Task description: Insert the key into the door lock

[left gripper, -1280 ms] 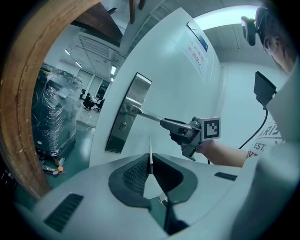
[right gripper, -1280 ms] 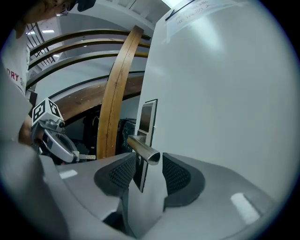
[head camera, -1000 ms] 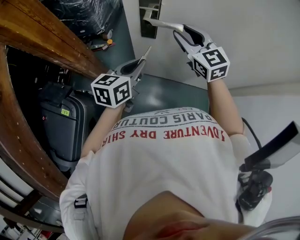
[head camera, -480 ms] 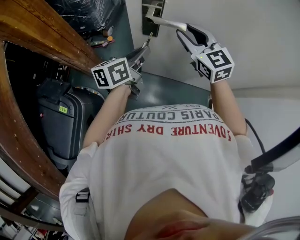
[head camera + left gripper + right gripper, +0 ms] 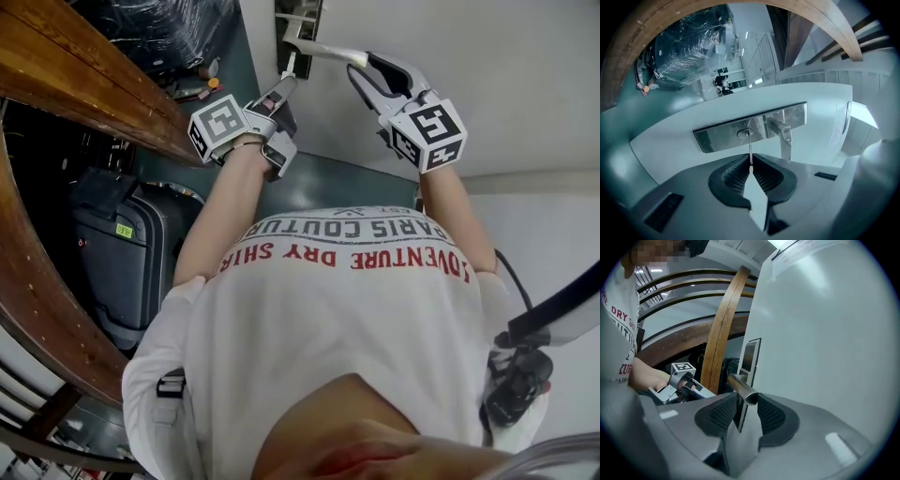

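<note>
Compared with the earlier head view, the flat white door and the right gripper hold the same position, while the left gripper has travelled toward the door and rolled, so its marker cube shows a different face. In view: one door, one rectangular brushed-steel lock plate, one tubular steel lever handle, two grippers, one oval keyhole and one thin silver key. The right gripper's jaws stand wide apart, after closing slightly, with the free end of the lever handle between them; no firm clamp on it is visible. The left gripper's jaws are closed on the key, gripping its head between the ribbed black pads. The blade projects straight out from the fingertips, in line with the jaws, and its tip meets the keyhole in the lock plate, just beside the root of the lever handle. How far the blade has entered the keyhole cannot be determined.
</note>
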